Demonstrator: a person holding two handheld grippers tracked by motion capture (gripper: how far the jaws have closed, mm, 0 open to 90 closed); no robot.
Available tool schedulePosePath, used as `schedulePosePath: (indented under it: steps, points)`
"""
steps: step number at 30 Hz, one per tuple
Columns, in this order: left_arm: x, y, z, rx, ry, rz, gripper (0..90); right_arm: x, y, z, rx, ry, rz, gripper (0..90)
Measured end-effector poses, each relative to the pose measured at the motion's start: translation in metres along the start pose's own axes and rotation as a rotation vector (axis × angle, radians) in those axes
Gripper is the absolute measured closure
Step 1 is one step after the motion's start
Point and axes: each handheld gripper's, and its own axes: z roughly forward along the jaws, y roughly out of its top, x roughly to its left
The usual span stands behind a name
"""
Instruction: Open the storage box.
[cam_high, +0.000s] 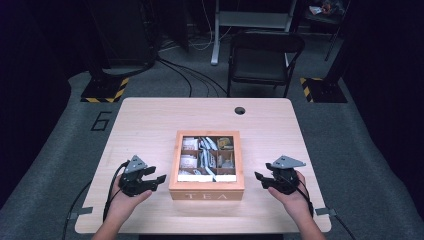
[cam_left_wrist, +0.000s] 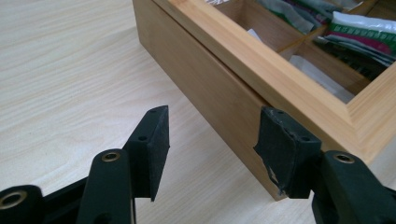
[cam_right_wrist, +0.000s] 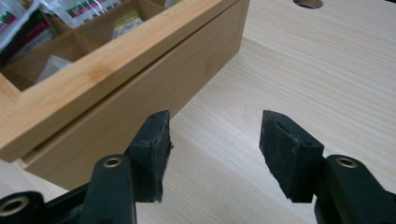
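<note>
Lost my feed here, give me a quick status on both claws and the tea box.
Left claw open, right claw open, both empty. Tea box shut, between them, untouched. Table around it bare.

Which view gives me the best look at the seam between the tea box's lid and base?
The right gripper view: the seam runs as a dark line along the tea box wall just ahead of the open claw. The left gripper view shows a short stretch of it. In the high view it is too small to make out.

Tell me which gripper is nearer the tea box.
Left. The left gripper sits almost against the tea box's left side; the right gripper stands slightly farther off its right side.
</note>
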Motion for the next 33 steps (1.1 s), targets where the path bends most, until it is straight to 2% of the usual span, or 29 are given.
schedulePosePath:
  steps: [6, 15, 20, 24, 30, 33]
  points:
    - [-0.004, 0.004, -0.005, -0.012, -0.015, 0.004, 43.5, 0.003, 0.005, -0.006, -0.007, 0.020, -0.008, 43.2]
    - [-0.011, 0.010, -0.010, -0.025, -0.069, 0.011, 42.8, 0.010, 0.009, -0.011, -0.027, 0.054, -0.024, 43.0]
    - [-0.018, 0.013, -0.011, -0.040, -0.101, -0.004, 35.7, 0.016, 0.013, -0.013, -0.026, 0.074, -0.047, 42.5]
    - [-0.023, 0.017, -0.009, -0.034, -0.099, 0.024, 35.4, 0.021, 0.017, -0.015, -0.041, 0.100, -0.048, 42.0]
    - [-0.028, 0.019, -0.008, -0.014, -0.109, 0.033, 35.8, 0.029, 0.023, -0.017, -0.039, 0.135, -0.044, 39.7]
    - [-0.032, 0.017, -0.009, -0.010, -0.107, 0.041, 35.7, 0.036, 0.021, -0.017, -0.034, 0.136, -0.048, 37.2]
